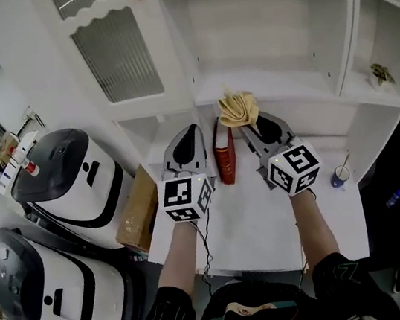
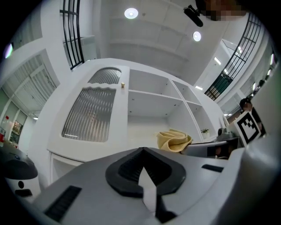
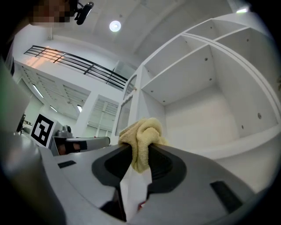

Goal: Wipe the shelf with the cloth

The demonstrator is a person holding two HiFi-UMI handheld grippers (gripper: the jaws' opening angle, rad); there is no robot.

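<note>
A crumpled yellow cloth (image 1: 238, 109) is pinched in my right gripper (image 1: 248, 123), which is shut on it; the wad bulges above the jaws (image 3: 142, 136). The cloth hangs just in front of the white cabinet's open shelf (image 1: 271, 87), about level with its board. My left gripper (image 1: 192, 129) is shut with nothing in it, held beside the right one, left of the cloth (image 2: 174, 140). In the left gripper view the shelf (image 2: 151, 94) stands ahead, to the right of a ribbed-glass door (image 2: 88, 113).
A red book (image 1: 224, 157) stands upright on the white counter (image 1: 255, 222) between the two grippers. A small blue cup (image 1: 339, 175) stands at the counter's right. A small plant (image 1: 380, 74) is in the right compartment. Two white machines (image 1: 67, 176) and a cardboard box (image 1: 138, 207) stand at left.
</note>
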